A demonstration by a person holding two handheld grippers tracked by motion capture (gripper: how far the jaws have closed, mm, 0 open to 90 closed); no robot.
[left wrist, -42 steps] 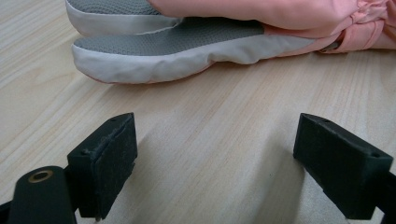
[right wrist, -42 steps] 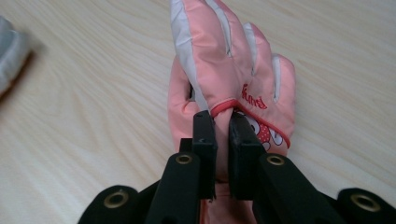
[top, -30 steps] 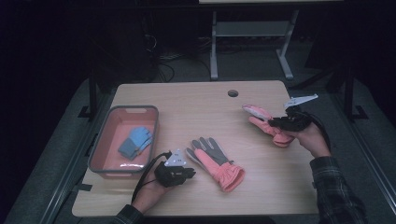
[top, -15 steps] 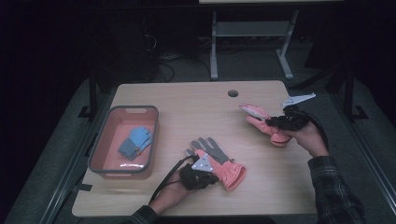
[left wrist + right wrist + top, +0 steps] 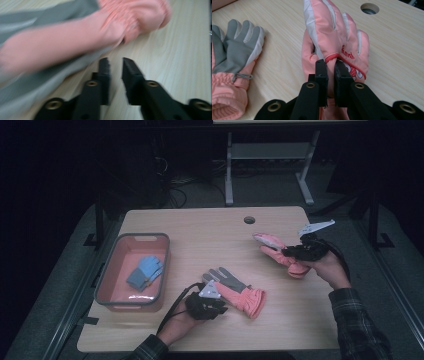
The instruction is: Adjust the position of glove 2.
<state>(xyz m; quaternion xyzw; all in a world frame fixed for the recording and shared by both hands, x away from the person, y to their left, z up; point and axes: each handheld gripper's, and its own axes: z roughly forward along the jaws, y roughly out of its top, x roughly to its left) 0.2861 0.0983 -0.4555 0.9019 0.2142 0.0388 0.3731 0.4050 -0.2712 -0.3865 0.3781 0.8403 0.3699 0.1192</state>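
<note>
A pink glove with a grey palm [image 5: 235, 292] lies palm up on the wooden table [image 5: 200, 235], cuff toward the front edge. My left gripper [image 5: 221, 306] sits at that cuff. In the left gripper view its jaws [image 5: 115, 61] have just been opening; they stand apart with bare table between them, the blurred glove [image 5: 62, 42] just ahead. My right gripper [image 5: 288, 252] is shut on a second pink glove [image 5: 272, 247] and holds it at the right side of the table. In the right gripper view the jaws [image 5: 330, 63] pinch the red-trimmed edge of this glove [image 5: 332, 32].
A pink bin [image 5: 105, 285] stands at the table's left with a pair of blue gloves [image 5: 145, 271] inside. A round cable hole [image 5: 249, 220] is near the far edge. A metal stand [image 5: 265, 155] is on the floor beyond the table.
My left hand has slid right along the front of the table up to the grey-palmed glove's cuff. The right hand and its glove have stayed put.
</note>
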